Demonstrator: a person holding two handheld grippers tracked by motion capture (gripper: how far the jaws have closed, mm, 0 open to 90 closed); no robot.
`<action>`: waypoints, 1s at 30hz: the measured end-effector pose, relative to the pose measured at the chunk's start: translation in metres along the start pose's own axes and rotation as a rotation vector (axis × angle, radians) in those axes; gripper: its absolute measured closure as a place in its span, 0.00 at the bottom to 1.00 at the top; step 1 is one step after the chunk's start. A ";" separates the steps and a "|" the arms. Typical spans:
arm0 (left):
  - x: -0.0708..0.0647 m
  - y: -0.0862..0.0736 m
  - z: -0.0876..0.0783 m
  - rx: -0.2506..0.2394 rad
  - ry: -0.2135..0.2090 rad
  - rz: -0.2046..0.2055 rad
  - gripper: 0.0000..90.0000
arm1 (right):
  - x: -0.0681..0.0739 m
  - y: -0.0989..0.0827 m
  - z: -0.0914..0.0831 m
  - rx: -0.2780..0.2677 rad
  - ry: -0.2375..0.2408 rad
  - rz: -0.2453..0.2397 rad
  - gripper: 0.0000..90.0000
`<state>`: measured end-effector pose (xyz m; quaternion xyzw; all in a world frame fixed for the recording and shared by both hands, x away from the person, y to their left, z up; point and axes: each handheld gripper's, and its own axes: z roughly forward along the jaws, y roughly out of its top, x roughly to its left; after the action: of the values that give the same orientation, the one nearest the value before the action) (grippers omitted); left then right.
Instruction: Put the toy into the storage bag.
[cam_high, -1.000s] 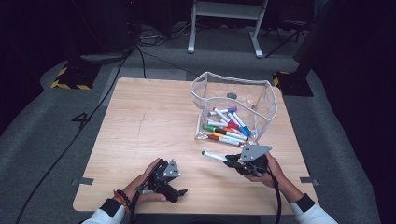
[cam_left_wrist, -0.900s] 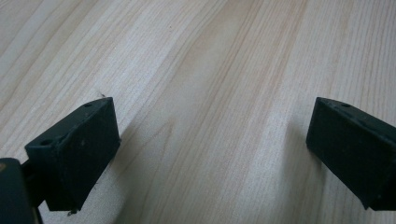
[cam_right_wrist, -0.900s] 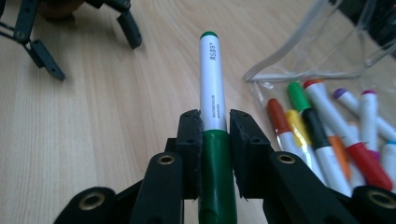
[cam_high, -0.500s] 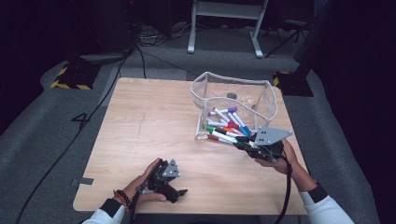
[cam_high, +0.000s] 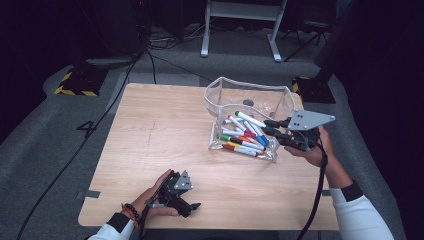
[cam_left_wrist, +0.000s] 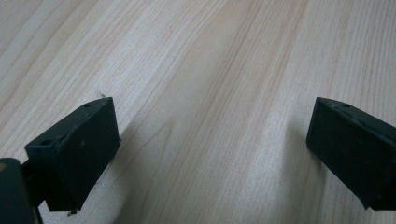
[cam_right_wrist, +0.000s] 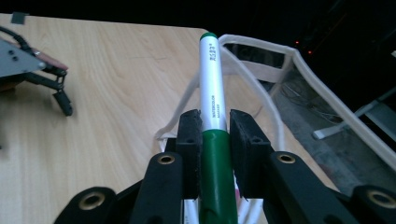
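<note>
the right gripper (cam_right_wrist: 215, 135) pinched a green marker (cam_right_wrist: 211, 93) above the clear pouch (cam_high: 280, 97); best lowered inside before releasing. left gripper (cam_left_wrist: 210, 149) sat spread on the desk (cam_high: 160, 130).

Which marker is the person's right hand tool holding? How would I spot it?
Find the clear pouch of markers at the wooden table's right side. Just above it, the right tool clamps one marker: white barrel, green cap. The others lie loose inside the pouch.
</note>
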<state>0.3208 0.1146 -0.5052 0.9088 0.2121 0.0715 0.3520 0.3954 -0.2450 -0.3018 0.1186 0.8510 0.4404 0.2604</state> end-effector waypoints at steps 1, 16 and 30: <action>0.000 0.000 0.000 0.002 0.001 -0.001 0.03 | -0.004 0.002 -0.001 -0.002 -0.005 0.006 0.83; 0.000 0.000 0.000 0.000 0.000 0.001 0.03 | -0.059 0.011 0.029 0.118 -0.026 0.068 0.83; 0.000 0.000 0.000 0.001 0.000 0.002 0.03 | -0.083 -0.004 0.076 0.341 0.009 0.140 0.83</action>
<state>0.3209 0.1147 -0.5051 0.9092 0.2114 0.0716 0.3514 0.5070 -0.2309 -0.3135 0.2182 0.9040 0.3075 0.2014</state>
